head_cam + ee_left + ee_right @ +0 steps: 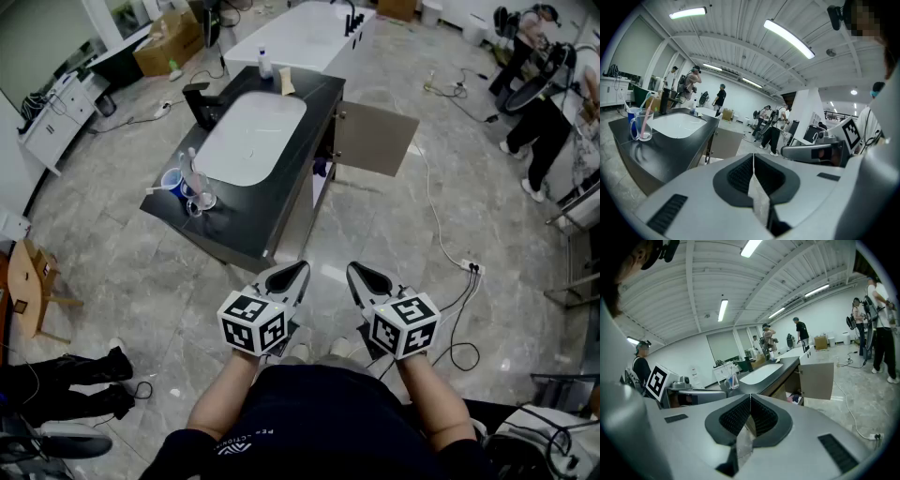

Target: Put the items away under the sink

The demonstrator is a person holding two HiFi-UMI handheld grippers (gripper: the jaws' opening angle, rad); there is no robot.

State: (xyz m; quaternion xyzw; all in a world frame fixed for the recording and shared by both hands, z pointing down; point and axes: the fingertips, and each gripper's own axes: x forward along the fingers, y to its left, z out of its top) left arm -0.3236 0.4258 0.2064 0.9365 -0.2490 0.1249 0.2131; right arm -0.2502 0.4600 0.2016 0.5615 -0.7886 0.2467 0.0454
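- We hold the left gripper [289, 277] and the right gripper [362, 275] close to our body, side by side and near each other, above the grey floor and well apart from the vanity.
- In the left gripper view, the left gripper [753, 158] has its jaws clenched together with nothing between them.
- The right gripper [750, 399] shows the same in its own view: jaws pressed together and empty.
- The black counter [286, 173] carries a white basin [251, 139], with a dark faucet [202, 101] at its left edge.
- The cups [190, 184] stand together on the counter's near left corner: a blue one and clear ones, with toothbrushes standing in them. They also show in the left gripper view [639, 124].
- A small bottle [265, 66] stands upright at the counter's far end, just beside a tan object [287, 82] that we cannot identify.
- The cabinet door [375, 139] under the counter hangs wide open on the right side. Something blue and pink [794, 398] lies inside the cabinet, too small to name.
- A white cable [439, 220] runs across the floor to the right of the vanity.
- Two people [544, 117] stand at the far right.
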